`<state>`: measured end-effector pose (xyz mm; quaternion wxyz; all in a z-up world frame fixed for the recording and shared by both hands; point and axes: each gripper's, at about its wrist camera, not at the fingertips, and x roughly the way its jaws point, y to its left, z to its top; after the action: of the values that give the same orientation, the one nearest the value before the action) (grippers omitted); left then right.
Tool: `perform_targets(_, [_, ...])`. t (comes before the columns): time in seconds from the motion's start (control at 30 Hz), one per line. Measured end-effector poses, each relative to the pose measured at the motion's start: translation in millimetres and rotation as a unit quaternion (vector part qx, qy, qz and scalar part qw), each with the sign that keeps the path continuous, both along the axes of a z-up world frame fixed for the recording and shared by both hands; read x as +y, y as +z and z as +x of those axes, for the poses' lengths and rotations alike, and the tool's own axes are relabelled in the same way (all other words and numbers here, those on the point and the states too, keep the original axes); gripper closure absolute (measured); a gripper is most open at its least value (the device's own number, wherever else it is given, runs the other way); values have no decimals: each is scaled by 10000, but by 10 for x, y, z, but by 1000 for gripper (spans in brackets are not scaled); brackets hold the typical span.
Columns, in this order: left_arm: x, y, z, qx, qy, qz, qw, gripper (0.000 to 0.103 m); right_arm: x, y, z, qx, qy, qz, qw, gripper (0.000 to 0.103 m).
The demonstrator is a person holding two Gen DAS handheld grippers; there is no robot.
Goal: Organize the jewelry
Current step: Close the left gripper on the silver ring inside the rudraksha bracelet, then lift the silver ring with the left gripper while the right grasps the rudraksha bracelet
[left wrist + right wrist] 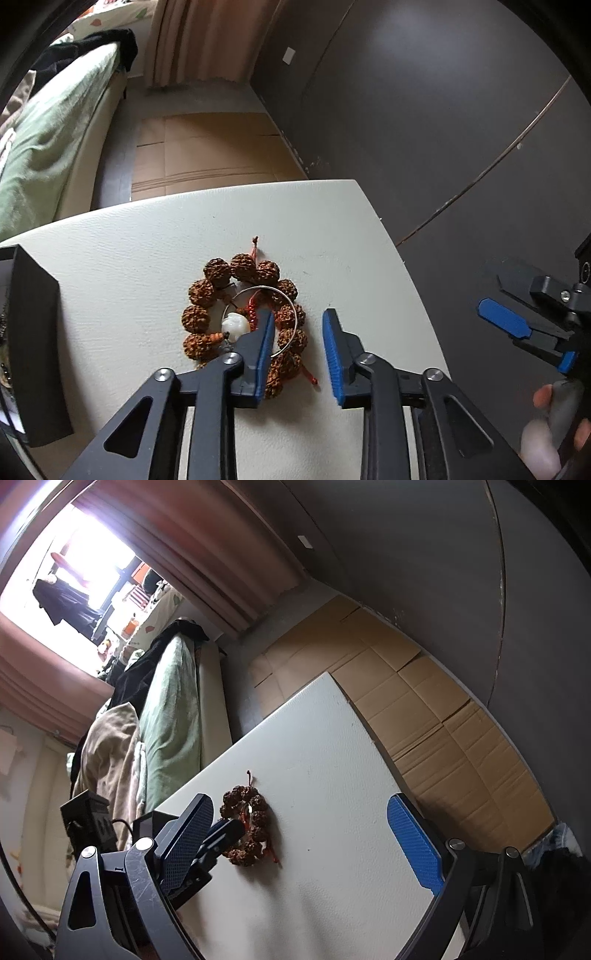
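Note:
A bracelet of large brown seed beads with red cord lies on the white table. A thin silver bangle and a white bead charm lie on it. My left gripper is open, low over the bracelet's right side; its left finger sits inside the ring, the right finger outside. My right gripper is open wide and empty, held off the table's right edge; it also shows in the left wrist view. The bracelet also shows in the right wrist view.
A black box stands at the table's left edge. Flattened cardboard covers the floor beyond the table. A bed with green bedding is at the left, a dark wall at the right.

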<state>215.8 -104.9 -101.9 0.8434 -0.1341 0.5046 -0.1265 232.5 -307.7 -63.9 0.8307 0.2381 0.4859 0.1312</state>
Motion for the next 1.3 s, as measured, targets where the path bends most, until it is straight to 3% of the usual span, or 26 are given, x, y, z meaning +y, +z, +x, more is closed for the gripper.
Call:
perform_targets(0.2, [16, -126, 18, 163, 16, 11, 9999, 87, 34, -18, 4, 33, 33, -20, 10000, 7])
perform_targets(0.4, [36, -104, 3, 69, -13, -125, 9999, 102, 48, -13, 0, 12, 47, -10, 10000, 7])
perform_targets(0.77, [318, 201, -68, -217, 195, -550, 9981, 102, 209, -67, 28, 78, 257, -79, 9996, 8])
perform_targets(0.87, [430, 330, -105, -348, 297, -629, 9970, 102, 333, -123, 56, 158, 411, -122, 9990, 23])
perform_targets(0.97, [533, 430, -142, -454, 368, -676, 9960, 102, 476, -190, 83, 205, 541, -215, 9981, 27])
perform_targets(1.2, [790, 561, -190, -598, 563, -723, 9940, 102, 922, -403, 164, 358, 962, -486, 9935, 51])
perform_targets(1.3, [908, 560, -219, -604, 668, -696, 9935, 102, 1087, -499, 187, 409, 1045, -657, 9915, 57])
